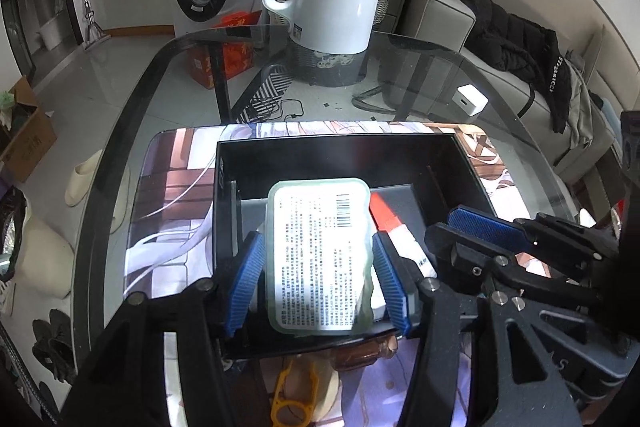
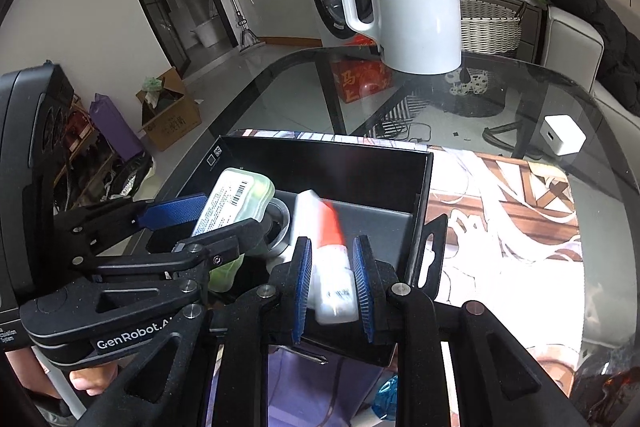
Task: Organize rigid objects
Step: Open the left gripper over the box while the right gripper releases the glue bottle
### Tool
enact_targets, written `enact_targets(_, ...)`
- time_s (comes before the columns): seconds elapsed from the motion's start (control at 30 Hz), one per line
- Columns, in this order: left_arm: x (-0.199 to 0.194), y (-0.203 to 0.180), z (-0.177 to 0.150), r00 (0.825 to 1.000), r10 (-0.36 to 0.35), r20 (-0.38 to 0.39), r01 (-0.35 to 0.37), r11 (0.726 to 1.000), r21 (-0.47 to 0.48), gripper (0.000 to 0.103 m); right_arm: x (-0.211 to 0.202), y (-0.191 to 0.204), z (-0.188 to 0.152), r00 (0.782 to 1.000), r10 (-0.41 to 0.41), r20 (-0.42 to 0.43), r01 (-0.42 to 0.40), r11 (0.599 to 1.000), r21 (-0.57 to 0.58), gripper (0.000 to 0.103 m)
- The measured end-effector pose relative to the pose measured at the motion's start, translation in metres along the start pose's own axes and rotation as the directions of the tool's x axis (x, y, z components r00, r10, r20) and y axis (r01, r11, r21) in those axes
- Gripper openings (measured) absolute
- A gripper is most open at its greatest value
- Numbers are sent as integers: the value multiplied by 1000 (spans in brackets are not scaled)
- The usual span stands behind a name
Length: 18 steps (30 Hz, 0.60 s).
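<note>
Two hand-held tools lower a pale green container and a red-capped tube into a black box on a glass tabletop.

The left tool (image 1: 318, 279) clamps the label-sided green container (image 1: 318, 255) over the black box (image 1: 340, 151); the right tool (image 2: 332, 283) pinches the white tube (image 2: 328, 255) just inside the box's near wall. The tools crowd each other, so a bump could knock either item loose. Whatever lies beneath the container is mostly hidden; the tube's tip looks blurred.

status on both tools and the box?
Left tool shut on green-rimmed labelled pack, over black box. Right tool shut on white tube with red cap, also over box. Nothing blocking.
</note>
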State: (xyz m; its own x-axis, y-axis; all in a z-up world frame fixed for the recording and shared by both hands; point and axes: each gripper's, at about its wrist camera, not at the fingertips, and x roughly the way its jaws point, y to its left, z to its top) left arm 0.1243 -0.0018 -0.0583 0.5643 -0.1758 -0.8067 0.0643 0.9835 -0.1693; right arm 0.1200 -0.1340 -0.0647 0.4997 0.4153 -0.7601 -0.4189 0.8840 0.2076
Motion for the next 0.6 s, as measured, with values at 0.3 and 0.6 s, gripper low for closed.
enact_targets(0.3,-43,-9,-9,994,-61,91,58,998,31,64,-24,-4,-9,998,58,27,-60,996,64,34)
enact_targets(0.6,-54,-12,-40,999,-43,15,41,994,97,64,-54,-14,-28,999,36,9,-37,996,87,34)
